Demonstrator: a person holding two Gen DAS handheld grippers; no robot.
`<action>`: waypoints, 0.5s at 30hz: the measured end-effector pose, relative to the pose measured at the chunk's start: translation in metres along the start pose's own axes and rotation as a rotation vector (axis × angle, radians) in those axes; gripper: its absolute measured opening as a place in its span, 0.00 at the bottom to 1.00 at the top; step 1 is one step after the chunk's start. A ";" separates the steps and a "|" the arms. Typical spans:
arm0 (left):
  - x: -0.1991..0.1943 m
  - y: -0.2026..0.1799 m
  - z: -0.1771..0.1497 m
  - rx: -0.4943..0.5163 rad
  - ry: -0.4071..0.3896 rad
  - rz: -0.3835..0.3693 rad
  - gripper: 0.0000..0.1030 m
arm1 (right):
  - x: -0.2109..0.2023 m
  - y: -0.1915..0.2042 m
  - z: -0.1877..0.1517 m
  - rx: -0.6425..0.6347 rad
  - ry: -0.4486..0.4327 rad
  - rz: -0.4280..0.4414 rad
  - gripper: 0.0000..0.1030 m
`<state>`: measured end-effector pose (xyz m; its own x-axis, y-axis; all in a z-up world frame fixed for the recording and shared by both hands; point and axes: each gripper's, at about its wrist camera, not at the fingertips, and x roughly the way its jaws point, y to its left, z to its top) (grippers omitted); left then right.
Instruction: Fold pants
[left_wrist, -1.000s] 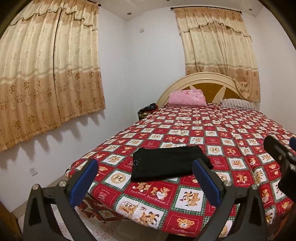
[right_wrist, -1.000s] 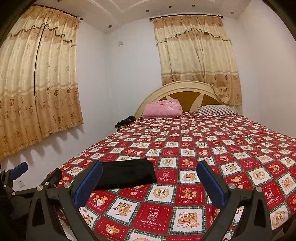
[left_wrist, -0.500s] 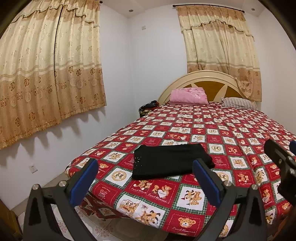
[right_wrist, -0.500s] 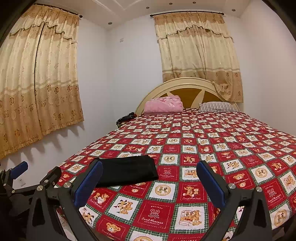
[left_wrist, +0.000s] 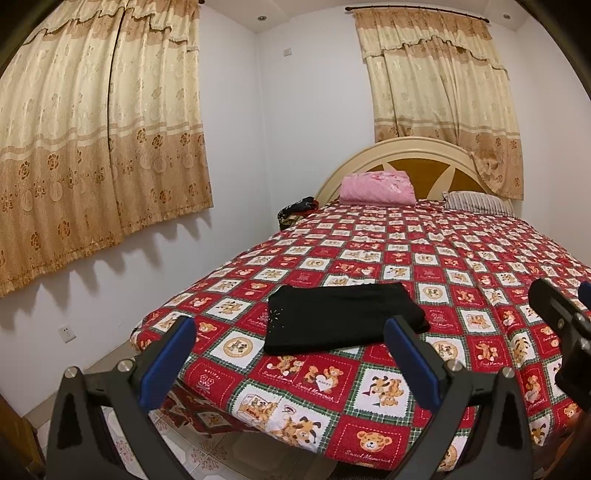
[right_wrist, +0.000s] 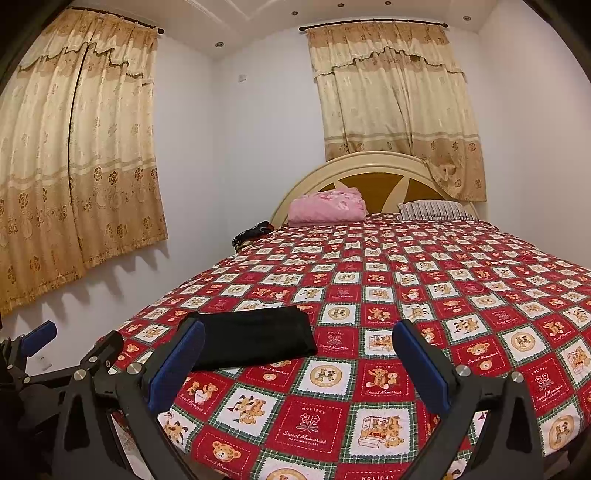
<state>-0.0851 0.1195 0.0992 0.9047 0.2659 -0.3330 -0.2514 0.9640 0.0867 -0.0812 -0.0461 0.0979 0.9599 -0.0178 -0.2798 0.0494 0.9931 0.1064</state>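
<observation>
The black pants lie folded into a flat rectangle near the foot corner of the bed; they also show in the right wrist view. My left gripper is open and empty, held back from the bed edge, clear of the pants. My right gripper is open and empty above the foot of the bed, to the right of the pants. The right gripper's body shows at the right edge of the left wrist view; the left gripper shows at the lower left of the right wrist view.
The bed has a red patchwork bear quilt, a pink blanket and a striped pillow by the cream headboard. Beige curtains hang on the left wall. Tiled floor lies below the bed corner.
Both grippers have drawn slightly back and tilted, so the bed and pants sit a little higher and further in view. The pants have not moved; both grippers stay open.
</observation>
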 end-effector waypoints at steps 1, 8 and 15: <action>0.000 0.000 0.000 0.000 0.000 0.001 1.00 | 0.000 0.000 -0.001 -0.001 0.000 0.000 0.99; 0.000 0.001 -0.003 -0.003 0.003 -0.003 1.00 | 0.000 0.000 -0.001 -0.001 0.000 0.000 0.99; -0.002 -0.001 -0.005 -0.005 0.006 -0.002 1.00 | 0.001 0.001 -0.003 0.003 0.011 0.005 0.99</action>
<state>-0.0881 0.1177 0.0950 0.9032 0.2637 -0.3387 -0.2512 0.9645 0.0812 -0.0809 -0.0451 0.0947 0.9570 -0.0110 -0.2898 0.0451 0.9928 0.1112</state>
